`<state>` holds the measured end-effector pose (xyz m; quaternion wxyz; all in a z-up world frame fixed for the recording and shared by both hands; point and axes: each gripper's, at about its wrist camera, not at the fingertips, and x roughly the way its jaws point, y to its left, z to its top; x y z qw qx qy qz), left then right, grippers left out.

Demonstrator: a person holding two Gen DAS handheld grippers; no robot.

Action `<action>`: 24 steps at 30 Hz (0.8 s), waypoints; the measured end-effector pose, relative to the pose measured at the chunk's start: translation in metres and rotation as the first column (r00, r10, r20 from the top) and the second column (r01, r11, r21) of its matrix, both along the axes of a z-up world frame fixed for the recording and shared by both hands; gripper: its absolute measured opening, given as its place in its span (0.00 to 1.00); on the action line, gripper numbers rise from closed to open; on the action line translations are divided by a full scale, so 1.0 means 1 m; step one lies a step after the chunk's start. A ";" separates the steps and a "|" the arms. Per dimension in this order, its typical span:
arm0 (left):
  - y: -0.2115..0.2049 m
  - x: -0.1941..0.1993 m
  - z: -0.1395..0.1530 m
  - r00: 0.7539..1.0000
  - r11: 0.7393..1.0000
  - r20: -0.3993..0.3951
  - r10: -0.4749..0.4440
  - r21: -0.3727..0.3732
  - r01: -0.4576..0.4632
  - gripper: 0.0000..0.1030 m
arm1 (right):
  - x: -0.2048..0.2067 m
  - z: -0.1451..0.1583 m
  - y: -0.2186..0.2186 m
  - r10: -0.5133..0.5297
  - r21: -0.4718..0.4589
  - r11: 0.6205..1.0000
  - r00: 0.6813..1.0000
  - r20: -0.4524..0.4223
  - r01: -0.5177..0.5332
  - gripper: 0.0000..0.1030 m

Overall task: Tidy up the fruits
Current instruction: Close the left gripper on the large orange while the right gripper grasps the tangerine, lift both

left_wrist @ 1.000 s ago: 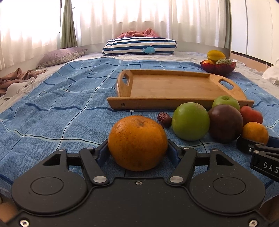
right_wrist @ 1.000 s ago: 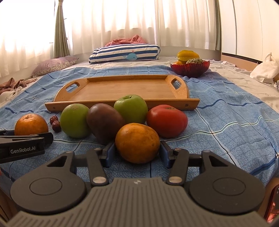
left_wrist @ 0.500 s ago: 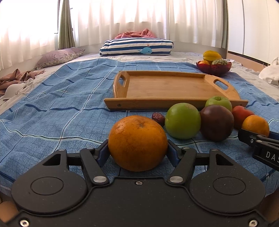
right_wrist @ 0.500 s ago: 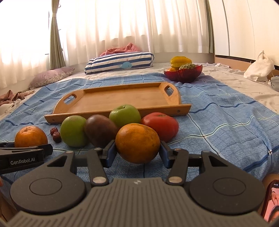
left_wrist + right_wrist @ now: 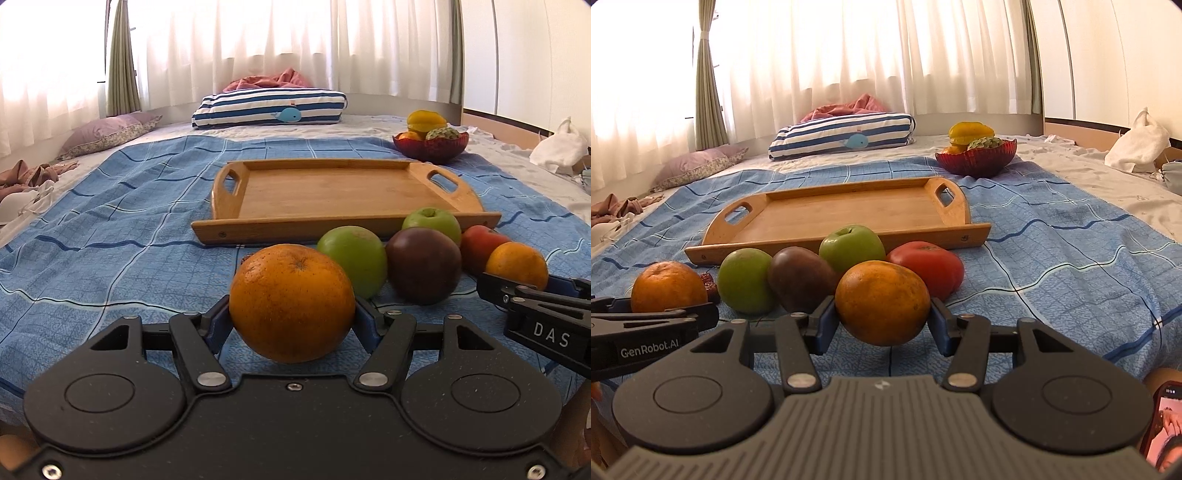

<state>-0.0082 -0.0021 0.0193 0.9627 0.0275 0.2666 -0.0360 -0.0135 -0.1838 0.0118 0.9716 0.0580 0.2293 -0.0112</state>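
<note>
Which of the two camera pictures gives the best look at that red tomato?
The right wrist view: the tomato shows most of its body, behind the orange in the right gripper. In the left wrist view only a sliver shows, hidden by the dark fruit and an orange.

Matt wooden tray (image 5: pixel 332 192), soft woven cloth bedspread (image 5: pixel 110 236), dimpled orange (image 5: pixel 291 302) peel

The wooden tray (image 5: pixel 849 214) is bare inside, w/ lots of room. A bunch of fruit, incl. the green apple (image 5: pixel 851 249) & tomato (image 5: pixel 929 267), sits right in front of its near edge, blocking the straight way. The blue blanket (image 5: pixel 1052 251) to the right is open.
</note>
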 end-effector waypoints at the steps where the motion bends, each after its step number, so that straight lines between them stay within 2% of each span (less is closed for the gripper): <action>1: -0.001 0.000 0.000 1.000 1.000 -0.001 -0.002 -0.001 0.002 0.62 | 0.000 0.000 0.000 0.000 0.000 1.000 1.000 0.000 0.000 0.54; 24: -0.008 0.008 0.014 0.999 1.000 0.044 -0.027 -0.008 0.027 0.62 | 0.003 0.011 -0.005 0.002 0.001 1.000 0.999 0.036 -0.002 0.54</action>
